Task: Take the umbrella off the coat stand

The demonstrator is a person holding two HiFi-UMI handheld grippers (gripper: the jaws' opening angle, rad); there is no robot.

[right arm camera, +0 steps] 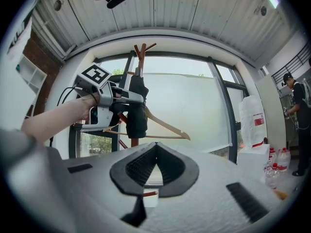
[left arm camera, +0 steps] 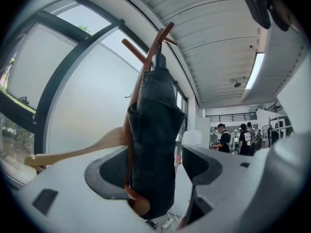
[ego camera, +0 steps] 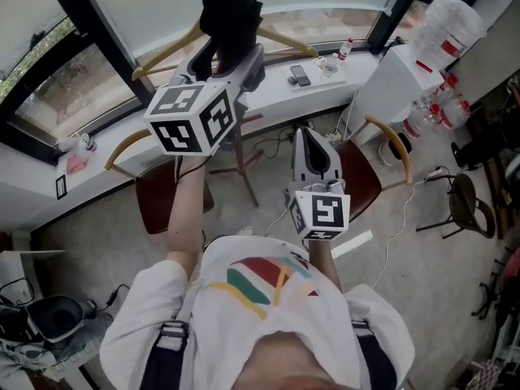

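Note:
A folded black umbrella (ego camera: 231, 15) hangs upright on the wooden coat stand (left arm camera: 156, 45) by the window. In the left gripper view the umbrella (left arm camera: 153, 140) fills the middle, with the stand's reddish pole right behind it. My left gripper (ego camera: 226, 62) is held level with its jaws spread wide on either side of the umbrella. A gap shows at the right pad (left arm camera: 204, 164), so the pads do not press. My right gripper (ego camera: 307, 136) hangs lower and nearer to me, its pads (right arm camera: 156, 149) closed together on nothing. From there I see the left gripper (right arm camera: 129, 97) at the umbrella (right arm camera: 137, 113).
A wooden hanger (left arm camera: 77, 152) hangs on the stand beside the umbrella. Two chairs (ego camera: 166, 193) (ego camera: 366, 173) flank the stand's legs (ego camera: 244, 169), with cables on the floor. The window sill (ego camera: 276, 84) carries a phone and small bottles. Water jugs (right arm camera: 252, 125) and people (left arm camera: 245, 137) are off right.

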